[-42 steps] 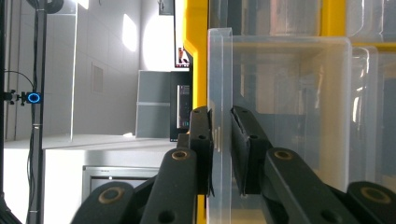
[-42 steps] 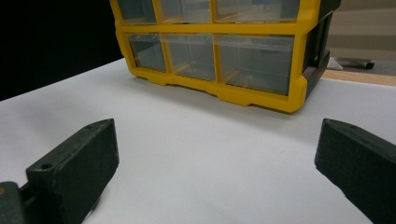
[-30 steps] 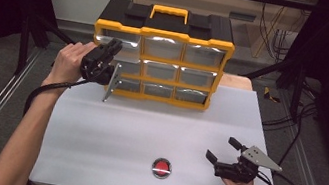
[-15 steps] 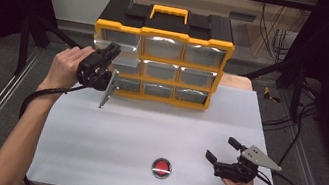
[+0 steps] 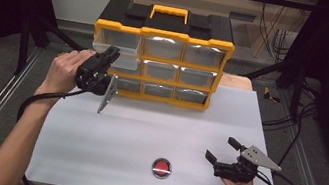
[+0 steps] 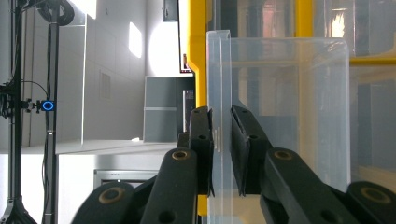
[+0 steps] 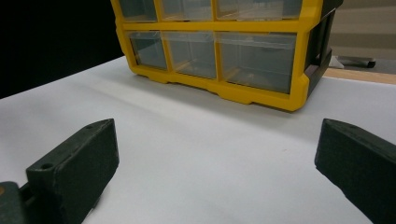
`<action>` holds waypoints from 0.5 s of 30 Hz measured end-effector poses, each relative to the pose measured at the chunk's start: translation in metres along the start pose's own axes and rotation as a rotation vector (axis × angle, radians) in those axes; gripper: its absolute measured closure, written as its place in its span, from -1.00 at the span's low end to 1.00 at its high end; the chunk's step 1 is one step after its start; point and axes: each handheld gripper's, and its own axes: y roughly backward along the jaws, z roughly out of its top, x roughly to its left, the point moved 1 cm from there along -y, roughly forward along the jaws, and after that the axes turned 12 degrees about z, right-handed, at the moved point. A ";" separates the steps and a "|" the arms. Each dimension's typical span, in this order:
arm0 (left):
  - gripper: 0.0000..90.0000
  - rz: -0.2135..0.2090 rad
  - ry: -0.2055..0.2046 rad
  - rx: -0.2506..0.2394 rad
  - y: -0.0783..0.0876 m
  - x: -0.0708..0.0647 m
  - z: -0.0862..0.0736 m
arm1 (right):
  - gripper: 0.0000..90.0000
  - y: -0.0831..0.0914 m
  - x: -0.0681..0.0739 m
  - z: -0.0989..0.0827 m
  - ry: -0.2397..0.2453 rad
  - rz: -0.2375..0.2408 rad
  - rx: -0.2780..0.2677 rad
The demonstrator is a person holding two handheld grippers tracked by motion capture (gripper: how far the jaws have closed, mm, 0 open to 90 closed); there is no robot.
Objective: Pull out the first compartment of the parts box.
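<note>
While the left hand-held gripper [image 5: 107, 59] pinches the thin front wall of a clear plastic drawer [image 5: 119, 54], that drawer stands partly drawn out of the top-left slot of a yellow and black organiser [image 5: 161, 56] at the far side of the white bench [image 5: 119, 140]. Its long axis runs from the cabinet toward the near side, so any further pull would likely follow that line. In the left gripper view the two black jaws clamp the see-through wall between them. Well apart, at the near right, the right hand-held gripper [image 5: 223, 150] rests with jaws spread wide and holding nothing, beside a red button [image 5: 161, 167].
</note>
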 end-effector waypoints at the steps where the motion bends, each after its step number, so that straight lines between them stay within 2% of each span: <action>1: 0.75 0.000 0.001 -0.002 0.001 0.000 0.000 | -0.99 0.000 0.000 0.000 0.000 0.000 0.000; 15: 0.75 0.003 0.001 -0.005 0.012 0.001 0.001 | -0.99 0.000 0.000 0.000 0.001 0.000 0.001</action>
